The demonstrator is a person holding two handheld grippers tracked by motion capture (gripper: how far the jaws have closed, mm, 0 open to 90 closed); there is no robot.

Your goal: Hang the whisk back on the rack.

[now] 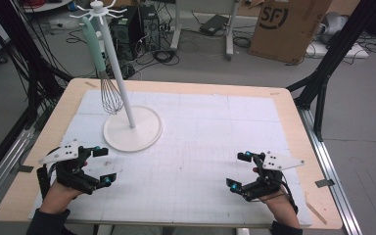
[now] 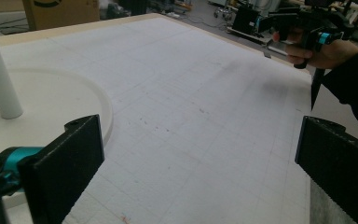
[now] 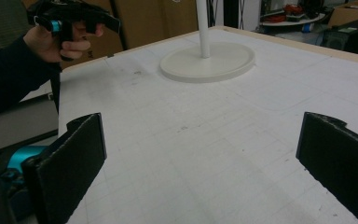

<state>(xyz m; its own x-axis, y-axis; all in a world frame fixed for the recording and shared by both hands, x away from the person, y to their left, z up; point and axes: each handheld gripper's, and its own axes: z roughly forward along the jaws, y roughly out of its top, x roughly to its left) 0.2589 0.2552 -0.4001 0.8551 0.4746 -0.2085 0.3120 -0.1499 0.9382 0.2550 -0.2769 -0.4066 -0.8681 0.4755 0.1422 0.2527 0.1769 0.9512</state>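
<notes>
With both the left tongs (image 1: pixel 99 165) and right tongs (image 1: pixel 240 171) wide and empty near the surface's (image 1: pixel 215 147) front edge, the whisk (image 1: pixel 104 73) hanging from the stand (image 1: pixel 127 122) toward the far-left corner could swing off its hook if approached carelessly.

Stand (image 1: pixel 132 128) on the mat (image 1: pixel 210 142) at ten o'clock — whisk (image 1: pixel 108 88) hanging from its top, left of the pole. Left gripper (image 1: pixel 102 165) at eight o'clock, right gripper (image 1: pixel 240 170) at four — well apart, both near the table's (image 1: pixel 293 122) front edge.
</notes>
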